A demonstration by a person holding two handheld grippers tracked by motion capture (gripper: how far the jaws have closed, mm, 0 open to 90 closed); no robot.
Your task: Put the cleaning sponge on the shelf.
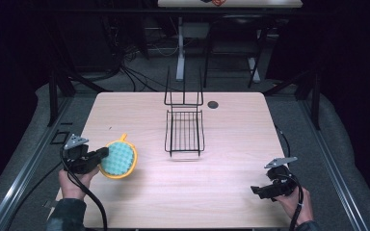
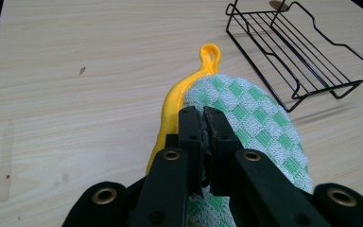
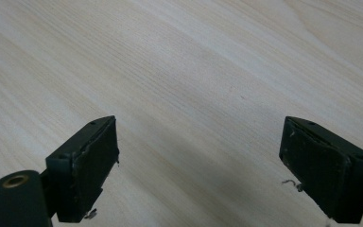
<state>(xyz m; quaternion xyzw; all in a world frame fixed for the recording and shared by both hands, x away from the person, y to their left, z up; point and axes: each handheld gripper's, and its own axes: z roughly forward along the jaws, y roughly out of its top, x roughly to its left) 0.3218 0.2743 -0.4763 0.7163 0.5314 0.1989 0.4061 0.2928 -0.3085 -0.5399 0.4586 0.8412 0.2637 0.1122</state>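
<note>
So far I have only the pick-up done. At the lower left of the high view my left tongs (image 1: 101, 153) are clenched on the near edge of the green-and-white scrubber (image 1: 118, 159) with its yellow rim and loop; the left gripper view shows the jaws pinched together on its cloth, the pad low over the table (image 1: 231, 144). At the lower right my right tongs (image 1: 260, 190) hang released, jaws wide over bare wood. Farther up, at mid-frame, the black wire rack (image 1: 184, 132) stands empty, well apart from the scrubber. I judge the carry and the placing in that rack are both left.
</note>
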